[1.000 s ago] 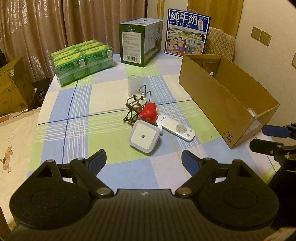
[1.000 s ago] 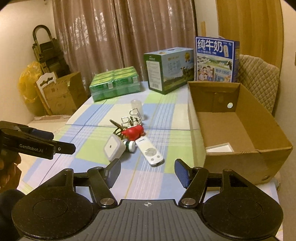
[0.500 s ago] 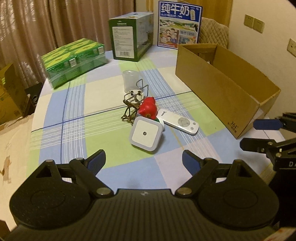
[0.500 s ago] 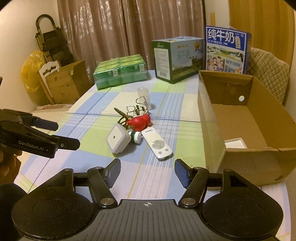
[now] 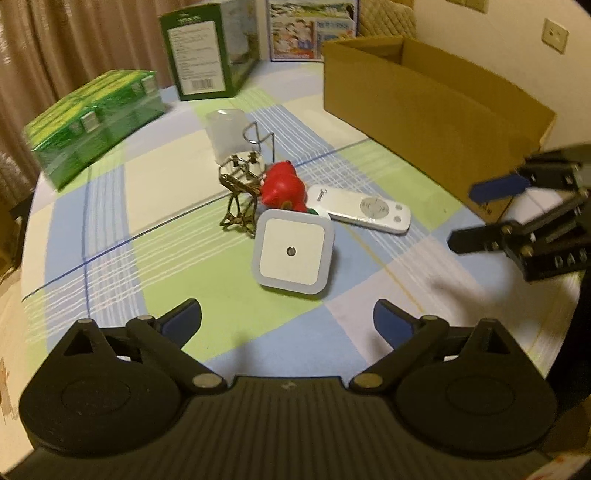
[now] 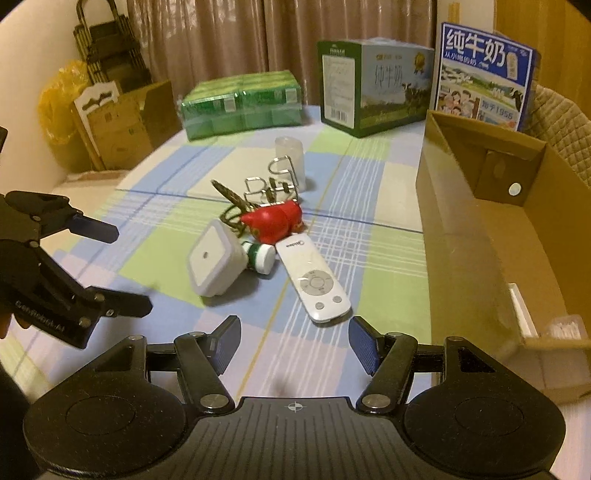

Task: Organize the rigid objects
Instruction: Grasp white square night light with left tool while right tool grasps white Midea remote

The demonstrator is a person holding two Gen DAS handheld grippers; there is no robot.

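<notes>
Where curtains (image 6: 229, 48) hang, checked tablecloth (image 5: 177, 258), cardboard box (image 6: 491, 236), stacked cartons (image 6: 122, 122)

Home dining room. Round table with blue-green checked cloth (image 6: 388, 258), brown pleated curtains (image 6: 229, 40), quilted beige chair back (image 6: 561, 122), milk cartons: green box (image 6: 373, 88), blue box (image 6: 484, 74). Beige wall sockets (image 5: 554, 35).

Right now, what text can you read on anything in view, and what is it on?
"纯牛奶", "1956": blue milk carton.
"纯牛奶": green milk box; its label print is too small.
"Midea": remote.
"GenRobot.AI": left gripper, blurred.
"DAS": right gripper, cut off.
Green packs: unreadable.
</notes>
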